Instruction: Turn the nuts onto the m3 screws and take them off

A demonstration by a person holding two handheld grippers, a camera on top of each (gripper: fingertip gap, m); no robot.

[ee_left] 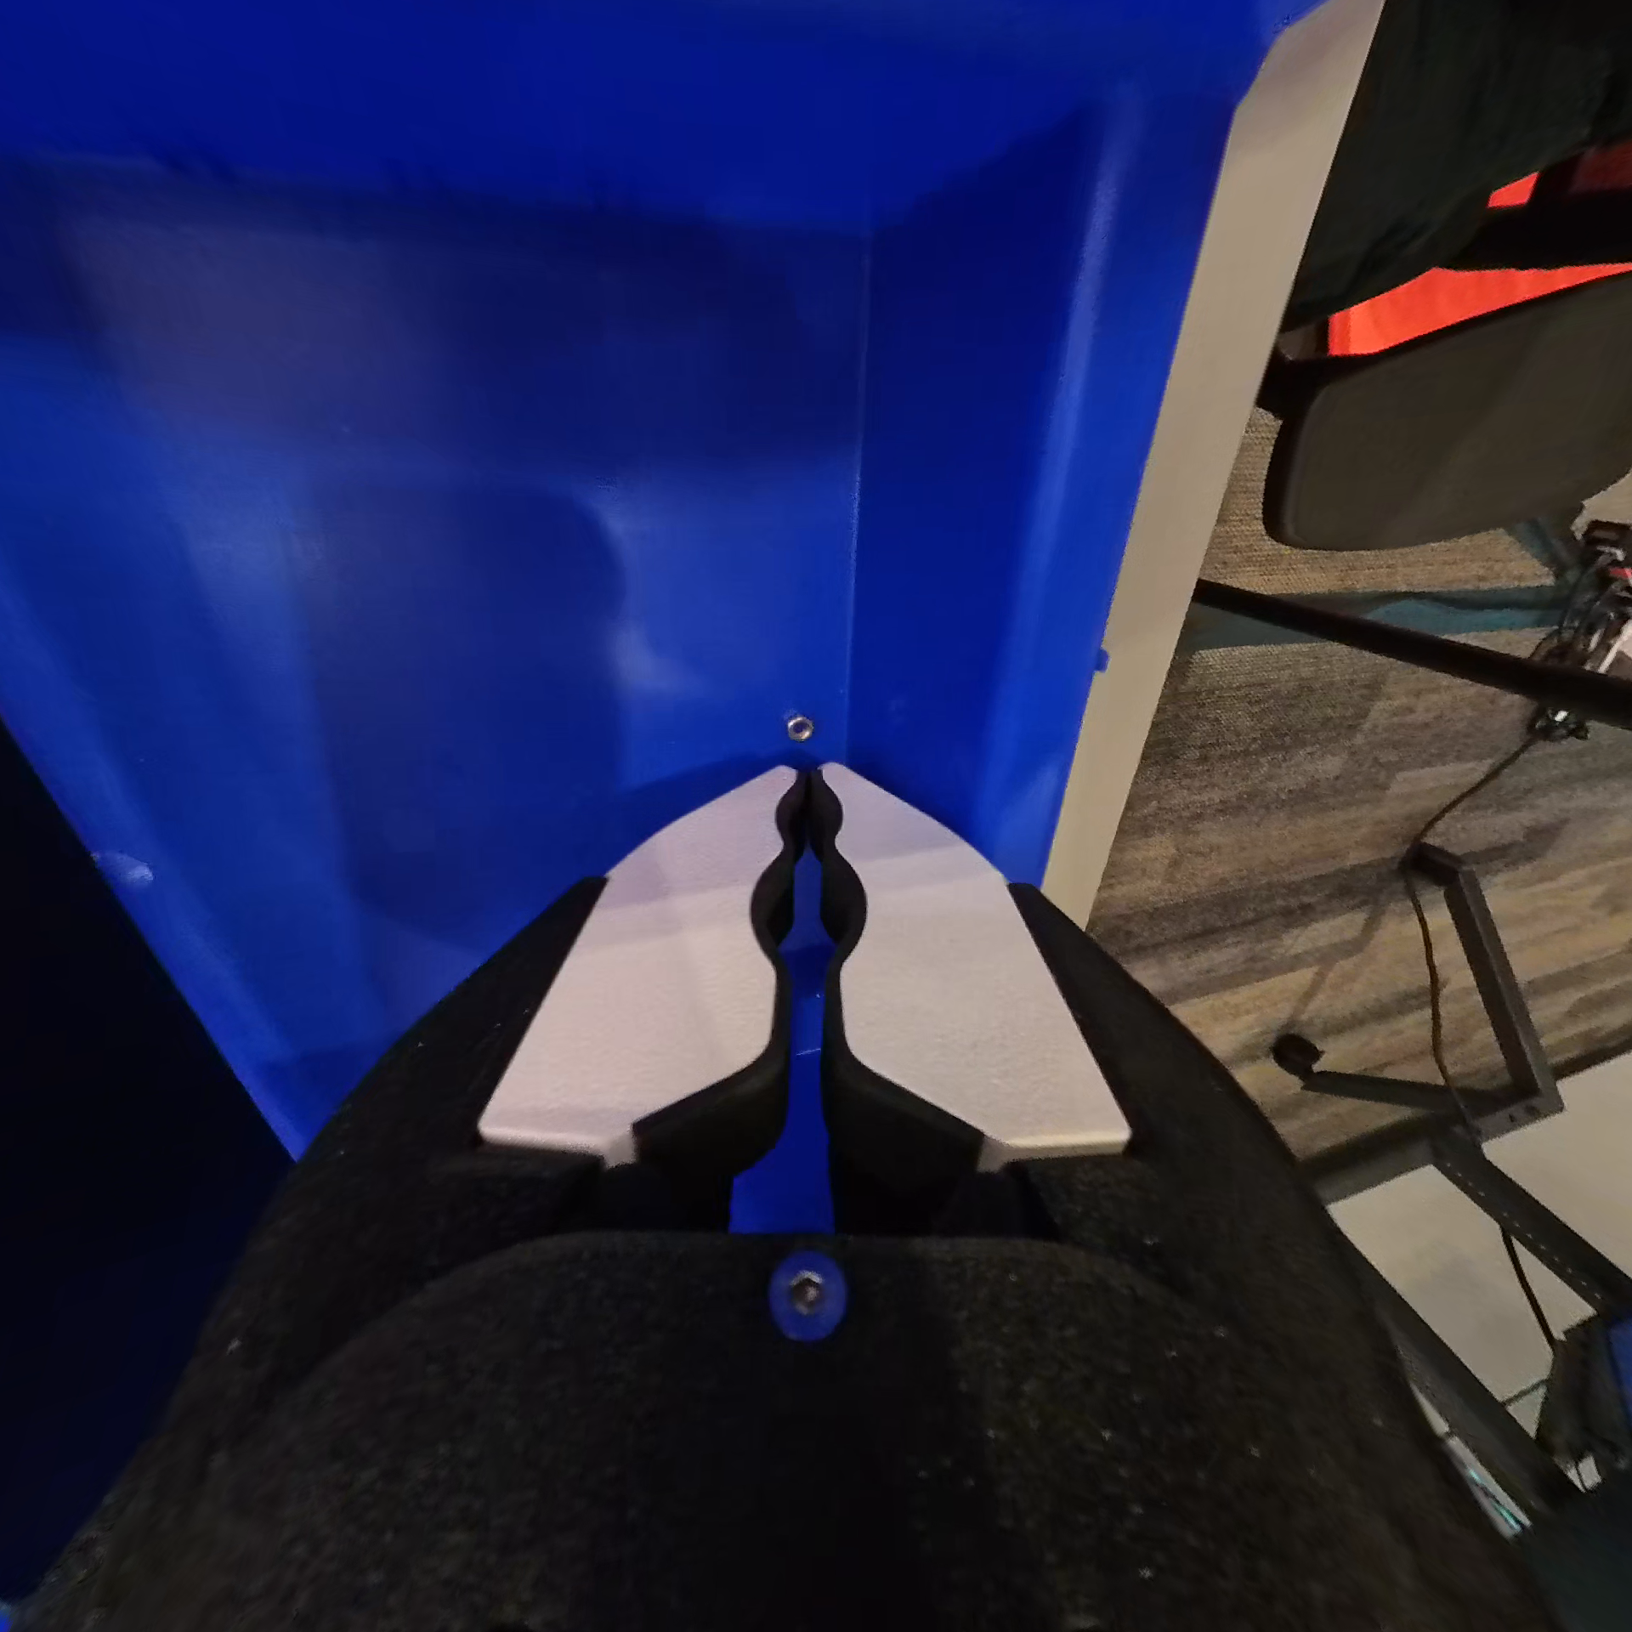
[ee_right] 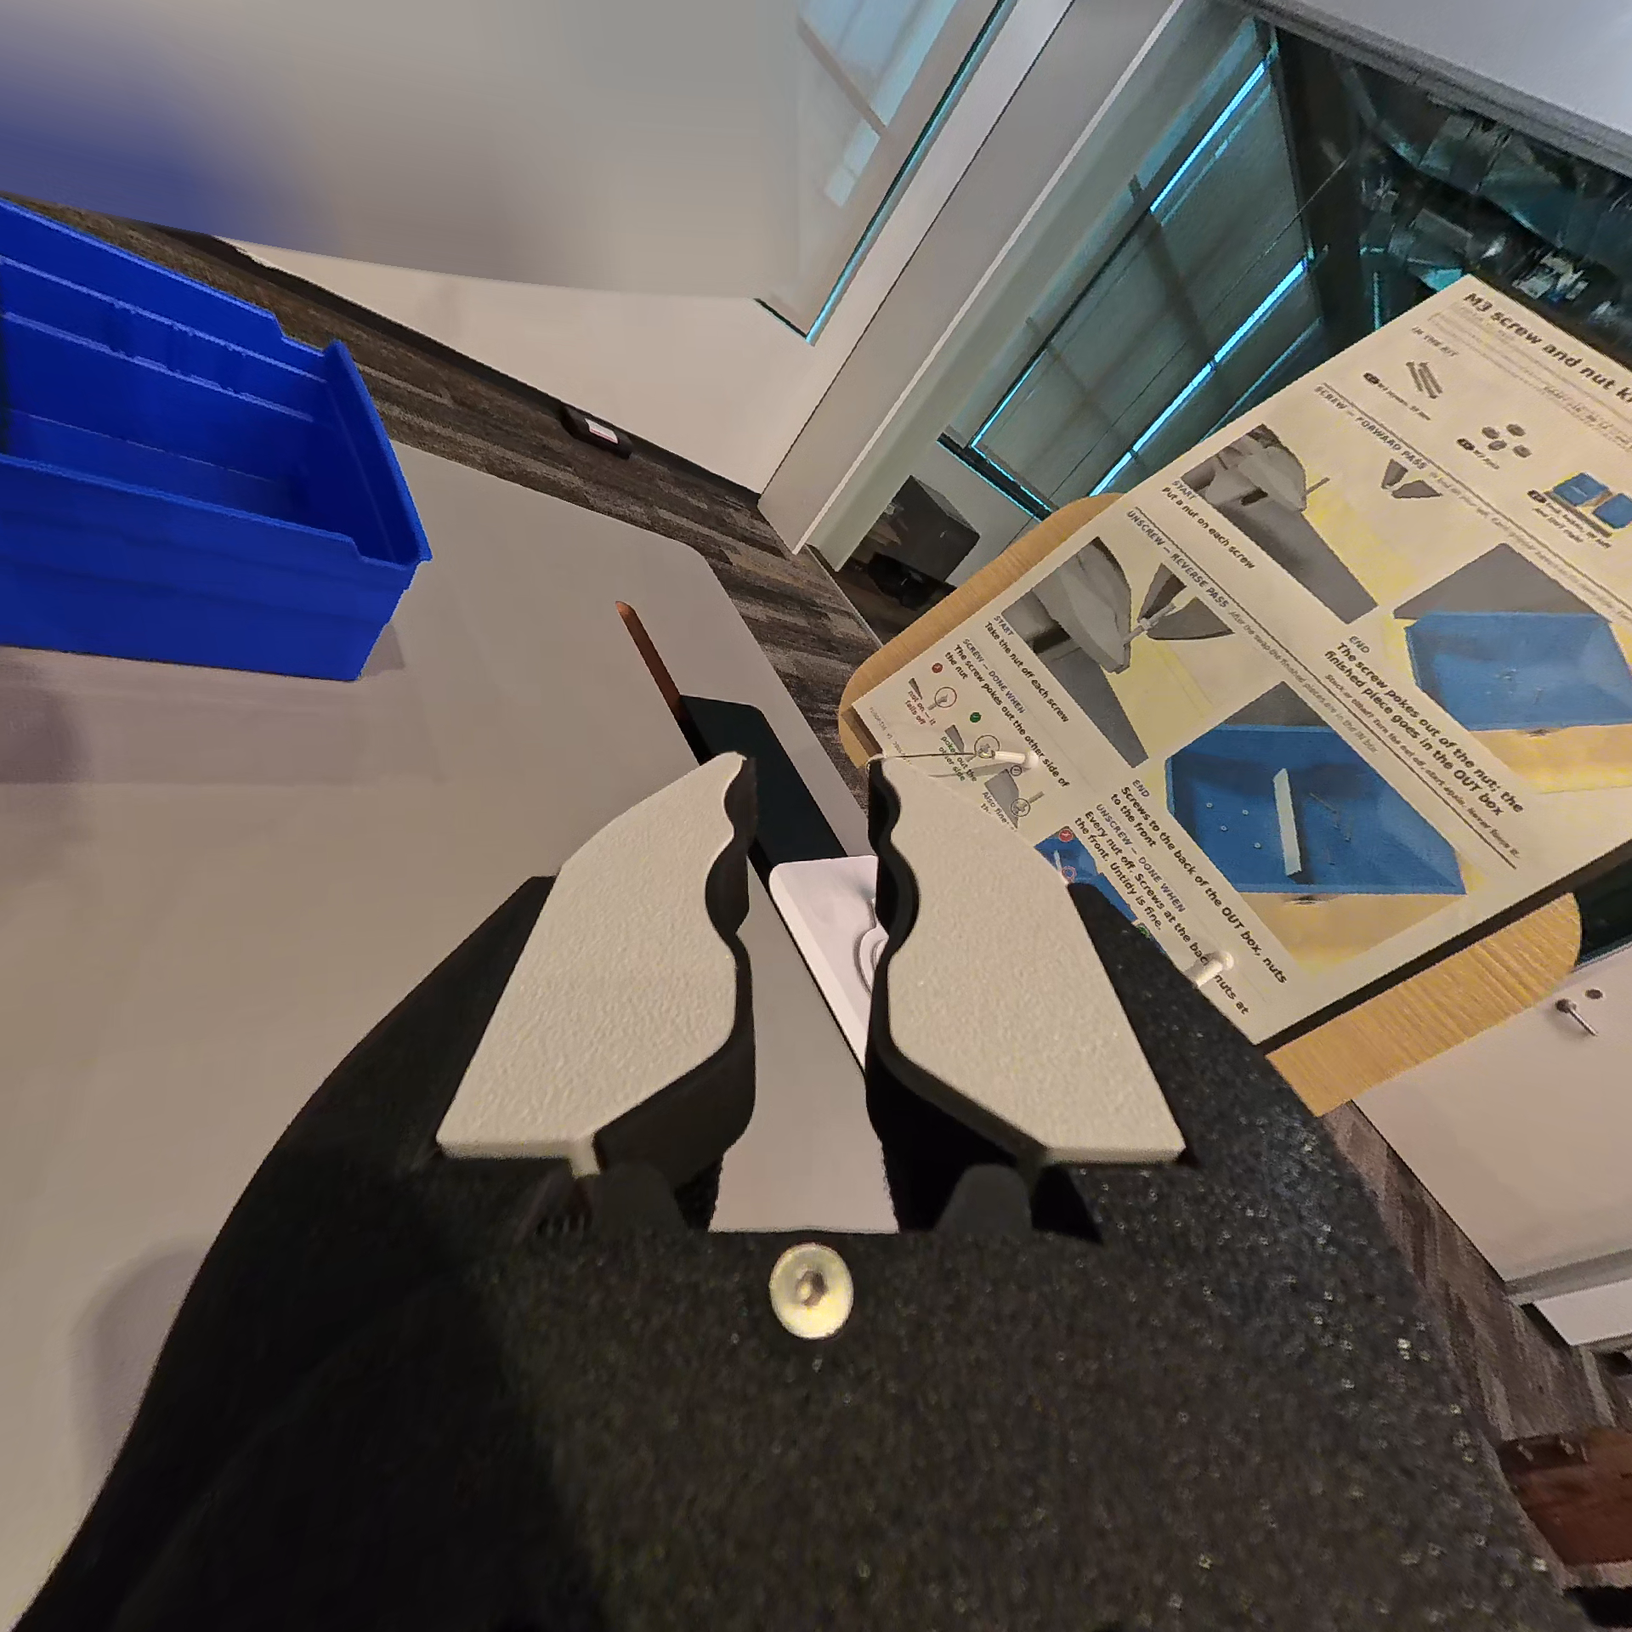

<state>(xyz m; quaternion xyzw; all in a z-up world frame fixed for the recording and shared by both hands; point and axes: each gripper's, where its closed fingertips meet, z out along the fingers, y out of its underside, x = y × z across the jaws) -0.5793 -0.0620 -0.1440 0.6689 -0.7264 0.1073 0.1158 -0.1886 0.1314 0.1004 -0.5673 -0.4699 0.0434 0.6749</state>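
Note:
In the left wrist view, my left gripper (ee_left: 808,779) is down inside a blue bin (ee_left: 442,442), close to its right inner corner. Its jaws are shut tip to tip with nothing visible between them. A small silver nut (ee_left: 799,727) lies on the blue surface just beyond the fingertips, apart from them. In the right wrist view, my right gripper (ee_right: 812,777) is open and empty, held above a grey table (ee_right: 265,883). No screw shows in either view.
A second blue bin (ee_right: 177,477) with ribbed inner walls stands at the table's far left. A printed instruction sheet on a wooden board (ee_right: 1280,706) leans at the right. A white flat object (ee_right: 817,901) lies beyond the right gripper's fingers. An office chair (ee_left: 1457,442) and cables are on the floor. Left tips to right tips: about 50 cm.

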